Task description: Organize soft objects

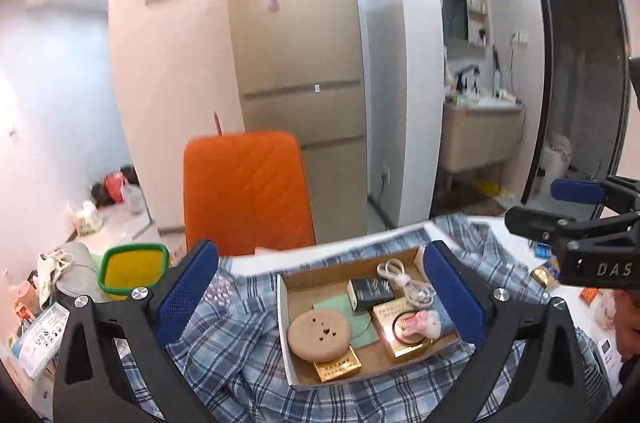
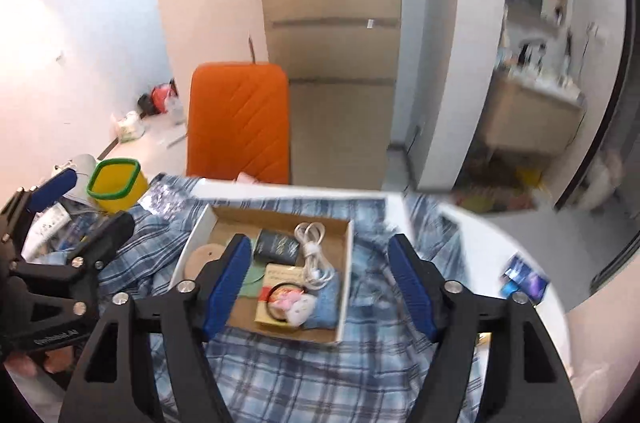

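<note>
left gripper (image 1: 320, 297) stood spread, empty | right gripper (image 2: 320, 283) likewise apart, empty | cardboard tray (image 2: 345, 255) sat on plaid cloth (image 2: 288, 375); both hung above

The plaid shirt (image 1: 224, 347) looked like soft woven cotton, all rumpled. The cardboard tray (image 1: 289, 339) was matt brown inside, and the gold boxes (image 1: 338, 366) were glossy. Gripper pads (image 1: 188, 293) had a blue, dimpled rubbery finish.
</note>
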